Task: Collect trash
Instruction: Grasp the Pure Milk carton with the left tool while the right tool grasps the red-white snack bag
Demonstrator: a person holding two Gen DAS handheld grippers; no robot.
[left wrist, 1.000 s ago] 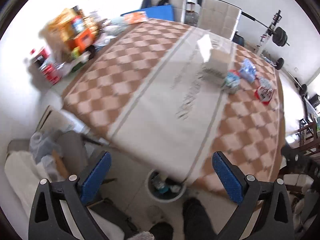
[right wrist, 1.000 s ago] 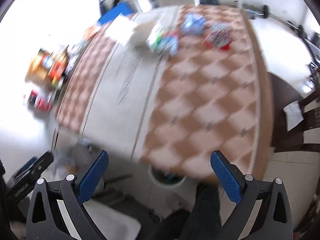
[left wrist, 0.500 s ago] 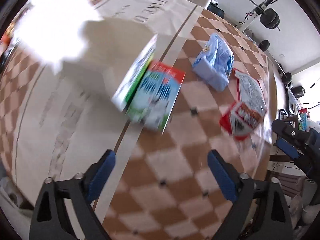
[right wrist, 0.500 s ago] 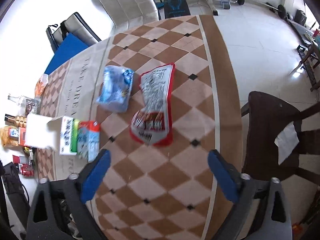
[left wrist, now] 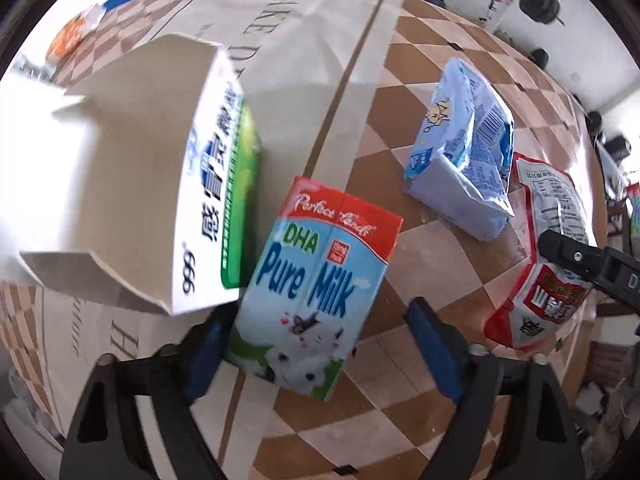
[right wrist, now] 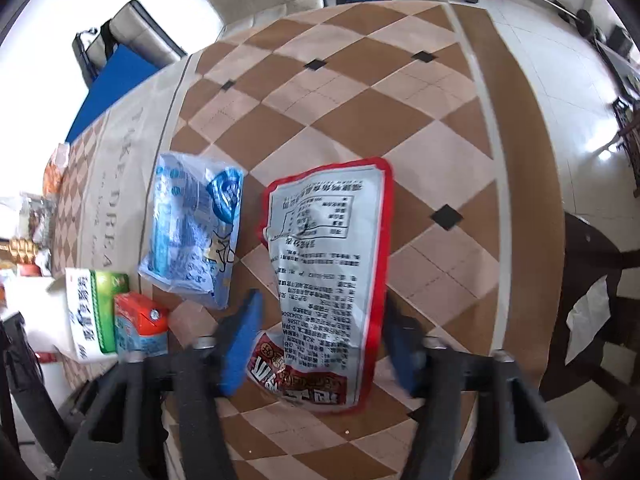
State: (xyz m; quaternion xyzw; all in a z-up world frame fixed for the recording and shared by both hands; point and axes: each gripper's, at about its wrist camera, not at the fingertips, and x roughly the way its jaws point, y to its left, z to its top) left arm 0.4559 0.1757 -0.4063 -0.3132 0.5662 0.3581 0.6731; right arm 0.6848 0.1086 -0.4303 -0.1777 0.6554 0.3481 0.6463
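Both hand-held grippers have dropped onto the surface, jaws just closing: the left hand-held gripper [left wrist: 320, 352] straddles the milk carton [left wrist: 308, 300] low in frame, the right hand-held gripper [right wrist: 320, 340] nears the red snack bag [right wrist: 324, 280], neither pinching yet; pickup looks imminent.

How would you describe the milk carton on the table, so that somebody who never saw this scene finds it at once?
Look at the table with the brown checked cloth. Four pieces of trash lie in a row there; the milk carton stands second from the left in the left wrist view, against the opened white medicine box. Only it has a red top and blue "Pure Milk" lettering.
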